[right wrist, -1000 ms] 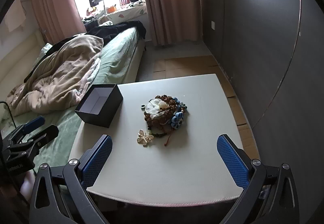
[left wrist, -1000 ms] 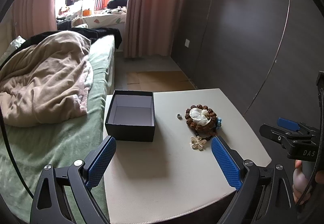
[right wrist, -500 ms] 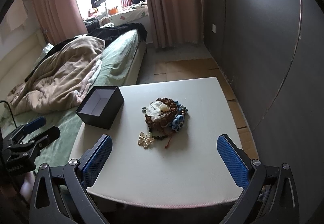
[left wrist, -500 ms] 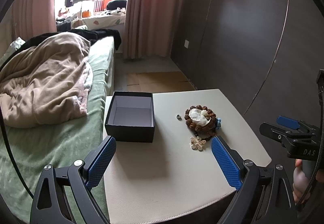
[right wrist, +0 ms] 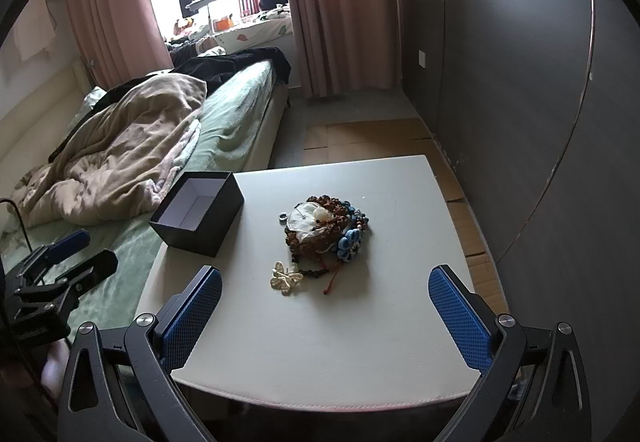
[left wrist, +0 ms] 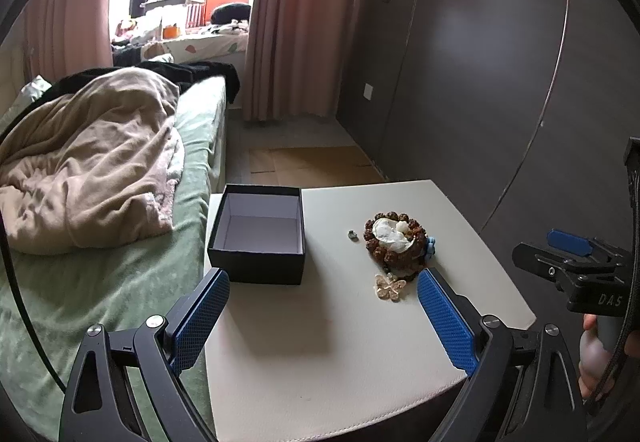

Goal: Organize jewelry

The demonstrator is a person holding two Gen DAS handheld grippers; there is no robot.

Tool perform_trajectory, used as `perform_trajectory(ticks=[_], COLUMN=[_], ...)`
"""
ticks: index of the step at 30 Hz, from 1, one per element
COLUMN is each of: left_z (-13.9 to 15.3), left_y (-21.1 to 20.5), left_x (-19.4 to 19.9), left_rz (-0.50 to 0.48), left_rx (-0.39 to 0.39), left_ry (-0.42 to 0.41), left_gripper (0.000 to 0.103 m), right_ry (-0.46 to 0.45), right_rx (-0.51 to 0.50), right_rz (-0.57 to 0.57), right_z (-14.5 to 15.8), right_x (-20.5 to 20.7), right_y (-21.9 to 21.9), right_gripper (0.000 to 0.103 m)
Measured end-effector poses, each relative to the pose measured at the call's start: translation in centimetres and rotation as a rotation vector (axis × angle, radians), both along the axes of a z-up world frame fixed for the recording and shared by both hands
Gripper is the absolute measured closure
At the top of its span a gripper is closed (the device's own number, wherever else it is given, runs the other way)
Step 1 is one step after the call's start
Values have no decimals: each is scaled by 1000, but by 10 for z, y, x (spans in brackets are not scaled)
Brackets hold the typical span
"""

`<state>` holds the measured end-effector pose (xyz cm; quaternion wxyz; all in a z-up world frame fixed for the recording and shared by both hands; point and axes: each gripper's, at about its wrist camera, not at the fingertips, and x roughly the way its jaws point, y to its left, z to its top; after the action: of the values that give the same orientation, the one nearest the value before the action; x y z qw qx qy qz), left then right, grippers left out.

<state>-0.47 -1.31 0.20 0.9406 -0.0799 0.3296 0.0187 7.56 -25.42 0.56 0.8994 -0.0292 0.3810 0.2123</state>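
A heap of jewelry (left wrist: 396, 244) (right wrist: 326, 228) lies on the white table (left wrist: 332, 354) (right wrist: 332, 330): brown bead bracelets, a white shell piece, blue flowers. A gold butterfly brooch (left wrist: 389, 287) (right wrist: 286, 278) rests in front of the heap. A small ring (left wrist: 352, 235) (right wrist: 283, 217) lies at its left. An open black box (left wrist: 258, 232) (right wrist: 199, 212), empty inside, stands at the table's left. My left gripper (left wrist: 322, 322) hovers open over the near table, holding nothing. My right gripper (right wrist: 326, 312) is open too, short of the brooch.
A bed with a green sheet (left wrist: 100, 282) and a beige blanket (left wrist: 84, 166) borders the table's left side. A dark panelled wall (right wrist: 520, 82) stands to the right. Pink curtains (left wrist: 304, 22) and a window lie beyond. A hand (left wrist: 596, 350) holds the other gripper's handle.
Both cameras have drifted slightly; the jewelry sits a little higher in the right wrist view. Nothing on the table has moved and both grippers stay open.
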Motion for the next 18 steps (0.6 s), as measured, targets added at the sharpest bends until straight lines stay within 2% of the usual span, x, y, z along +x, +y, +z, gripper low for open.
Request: perform_trajectory(ticks=[18], left_z=[2], left_y=[2], left_x=[-1], left_rz=[1], left_rx=[-2], left_ry=[-5], left_gripper=[8], right_ry=[-13], right_rx=[7], right_rz=[-11], right_z=[5], right_x=[-1], right_y=[-3], right_gripper=[0])
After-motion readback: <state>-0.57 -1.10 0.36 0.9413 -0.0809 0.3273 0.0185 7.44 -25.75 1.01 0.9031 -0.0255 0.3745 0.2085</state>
